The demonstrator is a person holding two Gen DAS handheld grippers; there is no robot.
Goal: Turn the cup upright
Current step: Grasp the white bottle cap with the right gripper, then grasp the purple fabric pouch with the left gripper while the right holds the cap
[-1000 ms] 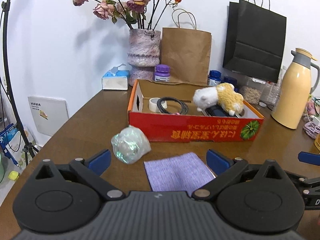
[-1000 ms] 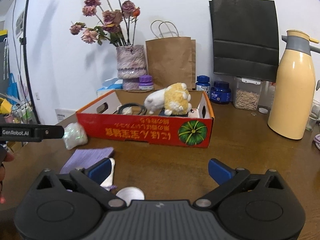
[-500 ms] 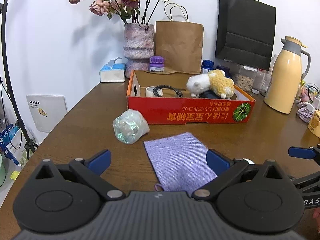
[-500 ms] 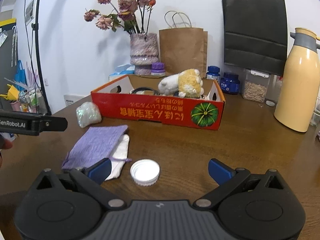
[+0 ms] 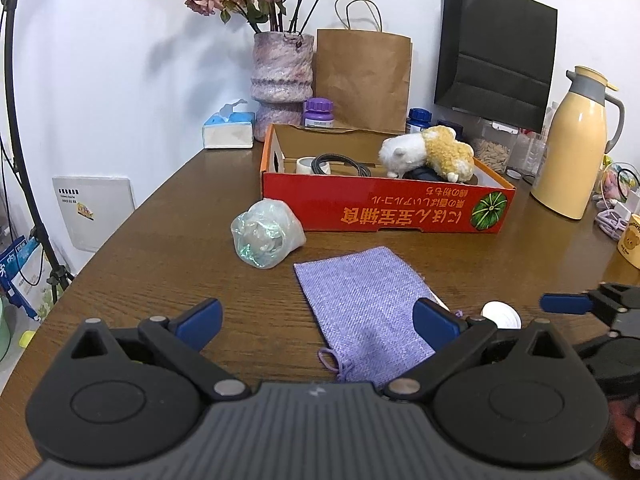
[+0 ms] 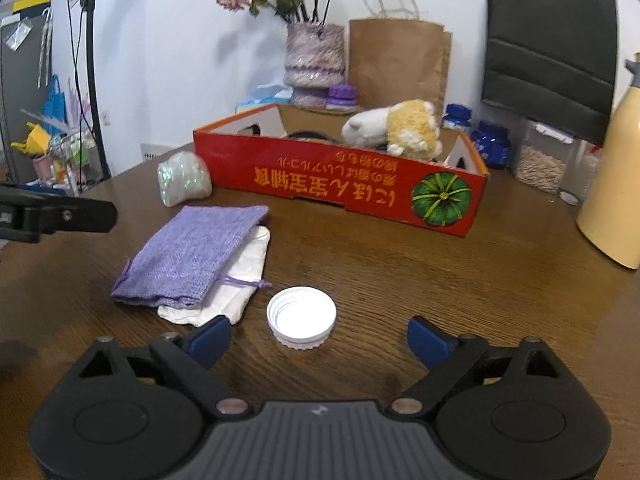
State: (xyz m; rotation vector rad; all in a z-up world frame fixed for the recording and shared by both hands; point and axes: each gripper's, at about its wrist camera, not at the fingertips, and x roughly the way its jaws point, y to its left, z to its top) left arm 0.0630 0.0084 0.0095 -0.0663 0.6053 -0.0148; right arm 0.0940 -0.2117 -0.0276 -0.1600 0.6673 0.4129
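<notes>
Two grippers hang over the wooden table (image 6: 400, 264). Right gripper (image 6: 318, 340) — jaws wide but just been narrowing — straddles a small white cup (image 6: 301, 317), seemingly mouth-up, untouched. Left gripper (image 5: 316, 320) gapes over the purple pouch (image 5: 360, 308), holding nothing.

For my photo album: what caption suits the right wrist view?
Open right tongs closing in around a small white cap lying beside a purple pouch on a wooden table.

red cardboard box (image 5: 384, 216) at the table's far middle, orange Japanese print on its front wall, upside down, beside a green pumpkin picture (image 5: 489, 212), other labels too small or blurred to read
</notes>
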